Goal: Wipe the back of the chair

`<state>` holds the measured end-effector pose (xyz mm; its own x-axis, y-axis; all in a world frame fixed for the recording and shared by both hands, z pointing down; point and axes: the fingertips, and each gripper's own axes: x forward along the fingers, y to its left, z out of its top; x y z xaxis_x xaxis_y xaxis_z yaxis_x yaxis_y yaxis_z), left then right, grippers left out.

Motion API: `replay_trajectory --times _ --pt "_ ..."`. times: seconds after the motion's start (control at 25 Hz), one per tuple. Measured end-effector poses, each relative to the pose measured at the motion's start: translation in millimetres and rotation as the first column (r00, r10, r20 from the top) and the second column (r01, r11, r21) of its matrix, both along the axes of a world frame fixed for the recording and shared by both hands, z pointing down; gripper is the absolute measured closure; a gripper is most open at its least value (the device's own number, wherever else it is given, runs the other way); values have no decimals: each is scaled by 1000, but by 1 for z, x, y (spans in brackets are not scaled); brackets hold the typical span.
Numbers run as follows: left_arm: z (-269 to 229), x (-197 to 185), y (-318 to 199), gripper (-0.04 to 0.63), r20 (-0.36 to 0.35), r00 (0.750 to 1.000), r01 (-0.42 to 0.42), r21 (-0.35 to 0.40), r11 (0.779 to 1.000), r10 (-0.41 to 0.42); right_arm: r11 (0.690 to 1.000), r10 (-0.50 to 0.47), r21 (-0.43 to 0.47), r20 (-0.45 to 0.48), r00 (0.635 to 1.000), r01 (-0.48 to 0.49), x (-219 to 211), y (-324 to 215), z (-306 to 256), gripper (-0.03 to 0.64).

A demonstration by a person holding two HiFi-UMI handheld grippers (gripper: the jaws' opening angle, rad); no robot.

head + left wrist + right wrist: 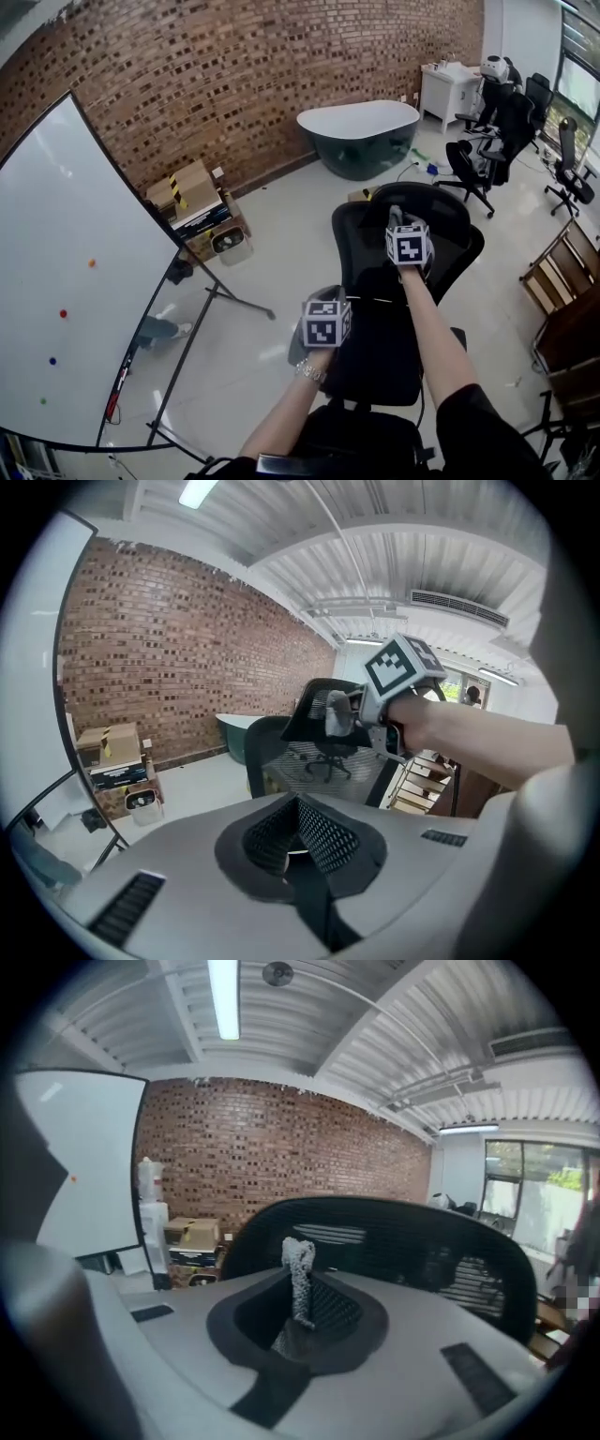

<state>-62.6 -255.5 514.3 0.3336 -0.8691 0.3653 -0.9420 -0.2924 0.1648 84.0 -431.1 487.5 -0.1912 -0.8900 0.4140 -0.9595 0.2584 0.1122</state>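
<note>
A black mesh office chair [398, 291] stands in front of me, its back [403, 1241] curving across the right gripper view. My right gripper [397, 221] is at the top edge of the chair back, shut on a grey cloth [299, 1277] that sticks up between its jaws. The left gripper view shows that cloth [337, 712] against the chair's upper rim [314, 697]. My left gripper [319, 307] hovers lower, beside the chair's left side. Its jaws are together with nothing visible between them [298, 834].
A large whiteboard [66, 281] on a stand fills the left. By the brick wall sit cardboard boxes [187, 192], a small bin [230, 242] and a dark bathtub [361, 136]. More office chairs [478, 164] and wooden shelving [562, 281] are at the right.
</note>
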Motion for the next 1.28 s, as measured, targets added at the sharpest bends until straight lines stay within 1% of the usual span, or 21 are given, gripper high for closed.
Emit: replay_trajectory --times 0.08,0.12,0.2,0.28,0.32,0.4,0.44,0.48,0.52,0.6,0.64,0.68,0.72,0.8,0.88,0.96,1.04,1.12,1.2,1.28 --pt "2 13 0 600 -6 1000 -29 -6 1000 29 995 99 27 -35 994 -99 53 5 -3 571" --pt "3 20 0 599 -9 999 -43 -9 999 43 987 155 36 -49 987 -154 82 10 -3 572" --pt "4 33 0 600 -16 997 -70 -13 997 70 967 251 70 -75 965 -246 130 26 -7 571" --pt "6 47 0 600 -21 995 -95 -16 995 95 941 330 113 -94 939 -319 166 47 -13 571" --pt "8 54 1 599 -24 994 -108 -20 994 107 927 367 120 -87 926 -356 180 56 -11 571" --pt "9 64 3 599 -27 992 -125 -25 992 124 910 410 82 -33 911 -407 198 66 10 571" --pt "10 67 3 600 -27 991 -128 -26 991 128 912 408 60 -8 913 -407 195 67 20 572" --pt "11 69 3 600 -24 992 -128 -26 991 128 922 384 42 6 923 -384 183 66 29 571" --pt "13 68 4 600 -20 992 -124 -27 992 123 940 341 22 11 940 -341 162 64 40 571" --pt "15 59 5 600 -12 995 -102 -34 994 102 979 201 -28 10 980 -201 98 53 68 571" --pt "16 51 6 600 -6 996 -85 -38 996 85 992 118 -44 24 993 -116 58 46 76 571" --pt "16 41 8 600 0 998 -66 -42 997 66 998 39 -49 49 998 -37 17 38 80 571" --pt "16 31 9 600 7 999 -45 -45 998 45 999 -23 -47 72 997 27 -19 30 81 571" --pt "16 15 9 600 17 1000 -9 -45 999 10 993 -102 -47 92 990 107 -70 14 87 571" --pt "17 0 12 599 27 999 27 -48 999 -26 985 -158 -52 77 984 162 -107 1 98 571" --pt "20 -20 18 600 44 997 72 -58 996 -70 980 -189 -46 54 981 191 -135 -8 109 571" --pt "23 -37 23 600 59 992 113 -66 991 -109 979 -202 -30 29 979 203 -146 -17 117 571" --pt "21 -48 25 599 67 988 140 -64 988 -136 983 -180 -25 0 984 180 -138 -26 126 571" --pt "19 -54 23 600 67 986 155 -60 986 -151 993 -119 -27 -13 993 119 -112 -30 132 571" --pt "22 -52 19 600 63 987 152 -61 987 -148 999 -44 -32 -35 998 42 -70 -27 134 571"
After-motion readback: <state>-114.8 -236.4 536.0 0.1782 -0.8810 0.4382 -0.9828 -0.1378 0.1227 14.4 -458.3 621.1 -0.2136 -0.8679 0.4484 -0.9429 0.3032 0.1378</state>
